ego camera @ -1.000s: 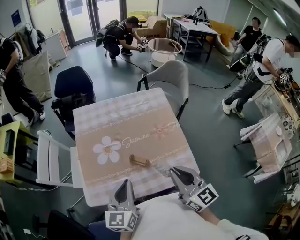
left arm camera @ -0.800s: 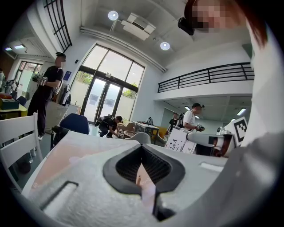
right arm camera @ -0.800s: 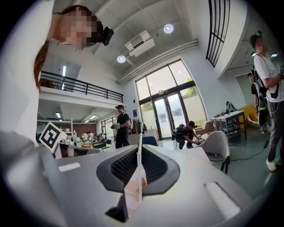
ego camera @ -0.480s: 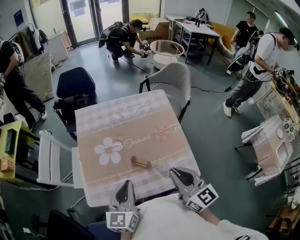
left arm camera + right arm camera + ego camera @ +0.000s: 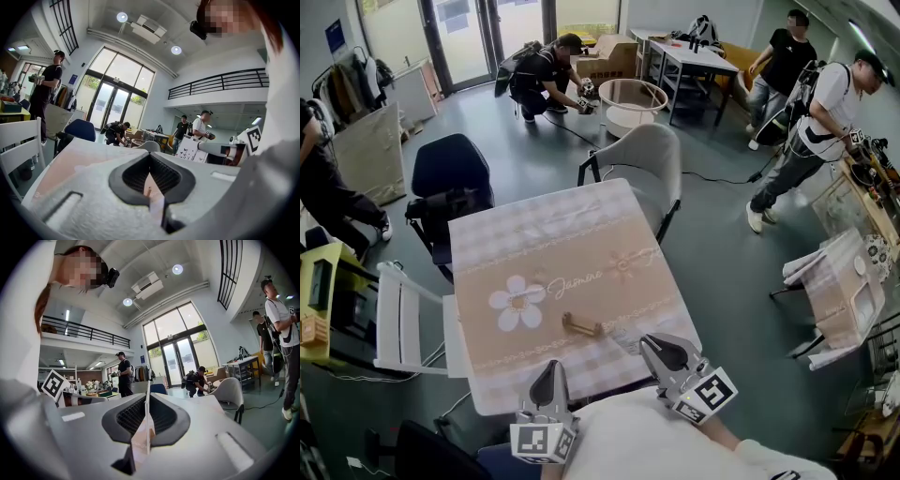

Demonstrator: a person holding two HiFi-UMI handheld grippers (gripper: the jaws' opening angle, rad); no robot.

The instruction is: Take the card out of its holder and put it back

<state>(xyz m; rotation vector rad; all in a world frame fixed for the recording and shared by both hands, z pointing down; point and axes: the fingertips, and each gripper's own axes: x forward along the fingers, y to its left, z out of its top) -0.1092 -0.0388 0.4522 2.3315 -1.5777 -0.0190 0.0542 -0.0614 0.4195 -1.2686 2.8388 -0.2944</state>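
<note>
The small wooden card holder (image 5: 581,325) lay on the tabletop (image 5: 534,234) near its front edge, ahead of both tools and between them. From the head view it was too small to tell whether a card sat in it. A faint pale patch just to its right could not be identified either.

The left hand-held gripper (image 5: 551,370) and the right hand-held gripper (image 5: 661,349) hovered at the front edge, apart from the holder. Their rear parts were cut off by the person's white-clad body. Each carried a cube with square black-and-white markers.

The left gripper view showed the left hand-held gripper (image 5: 150,157) clenched, tips meeting and nothing held. A slit lower down showed only a blurred sliver of the pink cloth. The right gripper view showed the right hand-held gripper (image 5: 148,397) clenched and empty in the same way, with a thin seam running down between the pads.

The checked cloth bore a white flower (image 5: 516,302) and the script word "Jasmine" (image 5: 575,279), readable only from the head view. Only the gripper views took in the ceiling lights, a railed mezzanine and the tall glass doors. Only the head view showed the grey chair (image 5: 647,155) at the far side and a crouching person (image 5: 546,66) beyond it.
</note>
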